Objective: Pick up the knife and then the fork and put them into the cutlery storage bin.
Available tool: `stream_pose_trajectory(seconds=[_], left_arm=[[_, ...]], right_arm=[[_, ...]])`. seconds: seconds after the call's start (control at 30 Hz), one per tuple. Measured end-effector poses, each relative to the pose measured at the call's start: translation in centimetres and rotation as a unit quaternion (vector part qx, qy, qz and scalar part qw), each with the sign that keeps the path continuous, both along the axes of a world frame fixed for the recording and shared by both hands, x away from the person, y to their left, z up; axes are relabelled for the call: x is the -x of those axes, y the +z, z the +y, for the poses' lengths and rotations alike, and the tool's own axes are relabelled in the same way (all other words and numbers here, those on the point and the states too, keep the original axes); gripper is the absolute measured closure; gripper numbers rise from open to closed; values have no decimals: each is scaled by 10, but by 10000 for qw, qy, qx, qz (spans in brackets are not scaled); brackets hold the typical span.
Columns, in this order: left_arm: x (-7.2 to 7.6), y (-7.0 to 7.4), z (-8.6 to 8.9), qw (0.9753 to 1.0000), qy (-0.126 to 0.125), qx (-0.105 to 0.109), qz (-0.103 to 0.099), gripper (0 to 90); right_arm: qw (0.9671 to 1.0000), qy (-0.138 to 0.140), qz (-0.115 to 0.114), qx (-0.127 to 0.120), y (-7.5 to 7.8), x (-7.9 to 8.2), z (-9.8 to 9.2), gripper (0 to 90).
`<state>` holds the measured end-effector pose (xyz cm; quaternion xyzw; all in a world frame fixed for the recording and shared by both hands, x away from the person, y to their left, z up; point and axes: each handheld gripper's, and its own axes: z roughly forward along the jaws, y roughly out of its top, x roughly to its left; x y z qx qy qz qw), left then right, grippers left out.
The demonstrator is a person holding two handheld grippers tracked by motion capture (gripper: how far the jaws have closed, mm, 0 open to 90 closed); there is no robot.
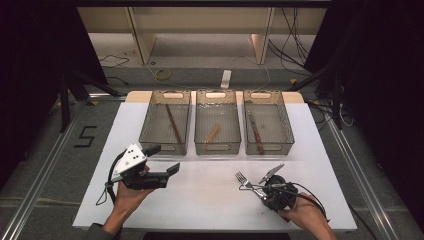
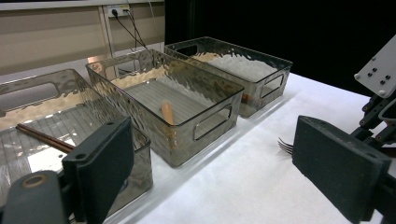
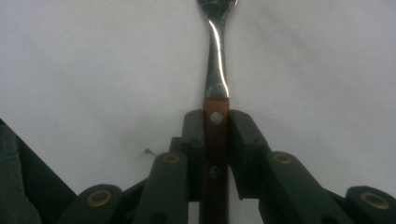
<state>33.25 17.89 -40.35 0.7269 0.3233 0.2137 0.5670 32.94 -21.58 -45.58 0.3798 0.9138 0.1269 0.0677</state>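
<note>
A fork (image 1: 245,181) with a brown wooden handle lies low over the white table (image 1: 210,200) at the front right. My right gripper (image 1: 259,189) is shut on its handle, the tines pointing away to the left. In the right gripper view the jaws clamp the riveted handle of the fork (image 3: 217,70), with the right gripper (image 3: 215,121) just behind the metal neck. My left gripper (image 1: 163,159) hangs open and holds nothing at the front left, near the left bin. In the left gripper view the fork tines (image 2: 286,145) peek out past my left gripper (image 2: 219,172).
Three clear bins stand in a row at the back. The left bin (image 1: 145,125) holds brown chopsticks (image 1: 173,124), the middle bin (image 1: 217,148) a pale wooden utensil (image 1: 213,132), the right bin (image 1: 289,125) a brown-handled knife (image 1: 255,131). Cables lie on the floor beyond.
</note>
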Motion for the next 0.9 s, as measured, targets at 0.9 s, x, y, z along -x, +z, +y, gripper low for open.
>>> stream_pose_trajectory(seconds=[0.9], left_arm=[[0,0,1,10000,51,27,-35,124]], right_arm=[[9954,-230,-546,-752,28,-8,-25,775]])
